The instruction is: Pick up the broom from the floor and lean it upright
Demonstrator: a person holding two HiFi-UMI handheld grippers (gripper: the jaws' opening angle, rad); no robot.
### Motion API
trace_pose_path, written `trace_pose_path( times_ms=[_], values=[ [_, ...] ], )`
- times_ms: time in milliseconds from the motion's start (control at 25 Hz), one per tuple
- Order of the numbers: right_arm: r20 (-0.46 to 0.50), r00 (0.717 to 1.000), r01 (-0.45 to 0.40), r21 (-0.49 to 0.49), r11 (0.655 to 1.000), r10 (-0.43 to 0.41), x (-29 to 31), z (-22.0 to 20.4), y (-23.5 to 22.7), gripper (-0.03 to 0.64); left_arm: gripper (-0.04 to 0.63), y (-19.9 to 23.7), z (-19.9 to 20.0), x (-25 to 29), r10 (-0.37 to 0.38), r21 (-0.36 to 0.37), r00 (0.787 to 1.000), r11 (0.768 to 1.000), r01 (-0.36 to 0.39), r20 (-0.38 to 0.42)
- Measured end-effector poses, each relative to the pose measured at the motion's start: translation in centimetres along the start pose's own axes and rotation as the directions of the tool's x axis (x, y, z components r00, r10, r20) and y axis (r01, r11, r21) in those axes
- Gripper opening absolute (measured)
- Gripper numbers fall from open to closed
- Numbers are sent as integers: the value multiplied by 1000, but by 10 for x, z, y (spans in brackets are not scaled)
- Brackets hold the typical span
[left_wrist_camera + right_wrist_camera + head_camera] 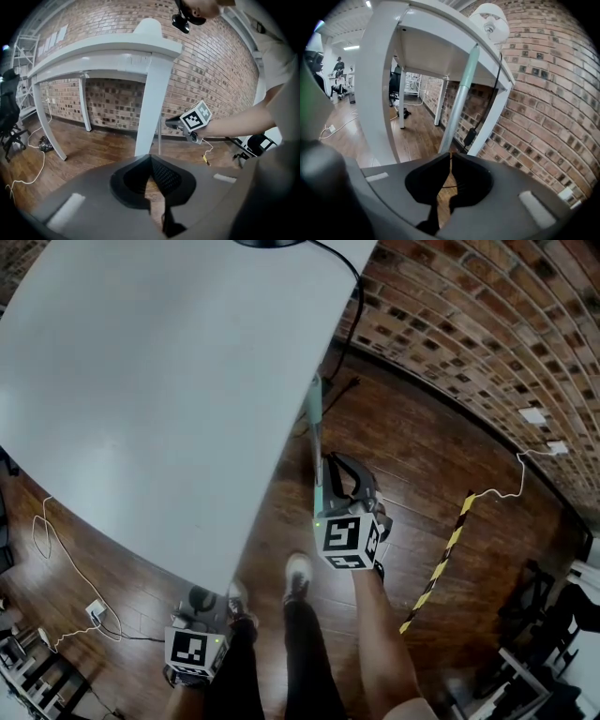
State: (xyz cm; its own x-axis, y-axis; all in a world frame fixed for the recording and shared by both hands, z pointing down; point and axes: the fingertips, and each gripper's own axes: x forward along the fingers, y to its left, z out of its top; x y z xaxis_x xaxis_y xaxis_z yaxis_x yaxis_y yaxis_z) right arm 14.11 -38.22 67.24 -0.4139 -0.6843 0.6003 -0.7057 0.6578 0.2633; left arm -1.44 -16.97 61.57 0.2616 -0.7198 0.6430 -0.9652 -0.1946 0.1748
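The broom's pale green handle (314, 423) stands upright against the edge of the white table (141, 381). In the right gripper view the handle (461, 96) rises just beyond the jaw tips and rests its top on the table's rim. My right gripper (336, 465) sits just right of the handle, and its jaw tips (450, 155) meet with nothing between them. My left gripper (199, 601) hangs low at the left by the person's leg, and its jaws (151, 159) are shut and empty. From the left gripper view, the handle (160, 136) shows as a thin pole beside a table leg (150, 108).
A brick wall (469, 324) runs behind the table. Yellow-black striped tape (441, 563) lies on the wooden floor to the right. White cables (66, 563) trail at the left. The person's shoes (298, 576) stand below the table's edge. A black cable (494, 89) hangs from the table.
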Motion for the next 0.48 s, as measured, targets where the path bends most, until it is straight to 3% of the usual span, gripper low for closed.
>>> trace_pose_path(
  times_ms=[40, 200, 360, 480],
  values=[
    [1, 1000, 9, 4, 1000, -9, -6, -1, -1, 14, 0, 0, 2, 0, 3, 12, 1000, 1000, -3, 5],
    [-25, 1000, 4, 49, 999, -3, -36, -6, 4, 14, 0, -2, 21, -9, 2, 45, 1000, 999, -3, 24],
    [-41, 999, -7, 123, 992, 12, -73, 6, 15, 14, 0, -10, 65, -26, -27, 33, 997, 999, 25, 70],
    [-42, 999, -18, 167, 986, 25, -112, 21, 29, 14, 0, -12, 88, -50, -47, 75, 992, 996, 39, 114]
  ],
)
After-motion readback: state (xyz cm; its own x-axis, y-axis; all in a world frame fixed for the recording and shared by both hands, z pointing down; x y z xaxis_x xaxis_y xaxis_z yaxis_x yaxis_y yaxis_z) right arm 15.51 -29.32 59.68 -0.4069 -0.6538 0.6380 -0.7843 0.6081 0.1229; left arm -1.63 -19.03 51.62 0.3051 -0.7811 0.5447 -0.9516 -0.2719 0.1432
